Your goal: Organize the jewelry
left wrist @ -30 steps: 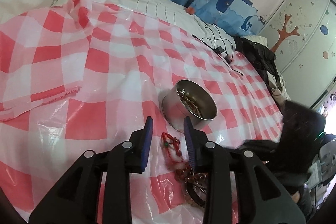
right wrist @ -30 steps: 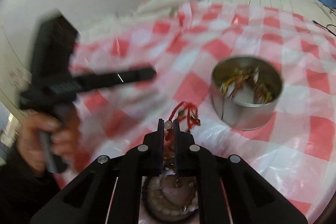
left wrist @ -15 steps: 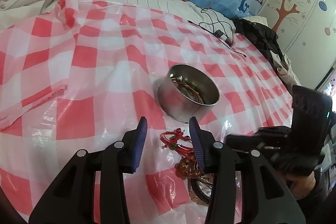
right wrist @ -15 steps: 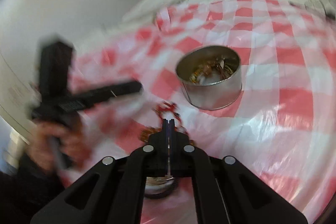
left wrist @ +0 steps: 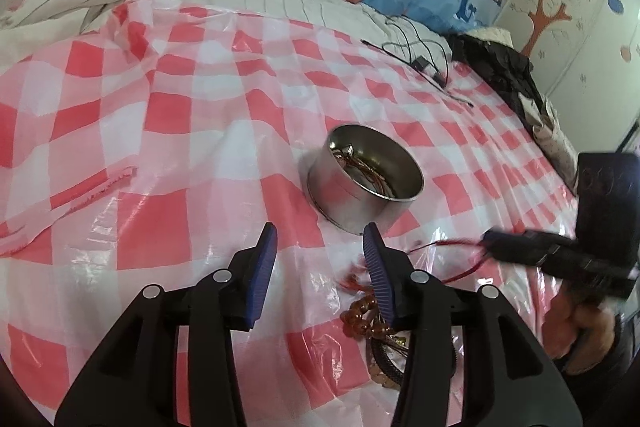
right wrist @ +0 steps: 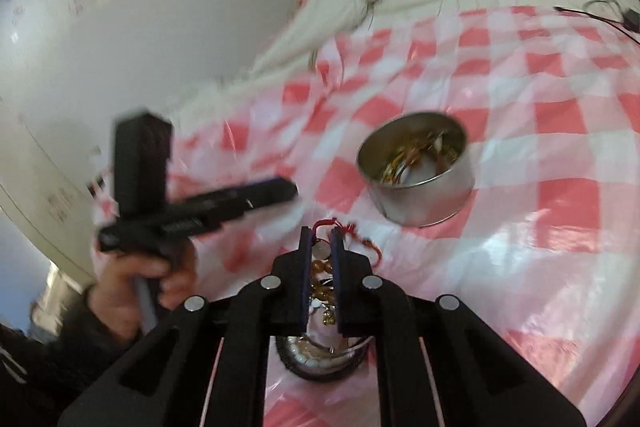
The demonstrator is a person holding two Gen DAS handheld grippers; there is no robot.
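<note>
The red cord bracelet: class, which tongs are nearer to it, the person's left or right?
Right. The right tongs are closing around the red cord bracelet, its cord between the jaws. The left tongs are opening over bare cloth, the bracelet off to their side, beyond one finger.

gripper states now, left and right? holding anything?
Left gripper: jaws opening, nothing between them.
Right gripper: jaws closing on the red cord bracelet, which trails from its tip.

Soft daylight, fisheye edges, motion blur
</note>
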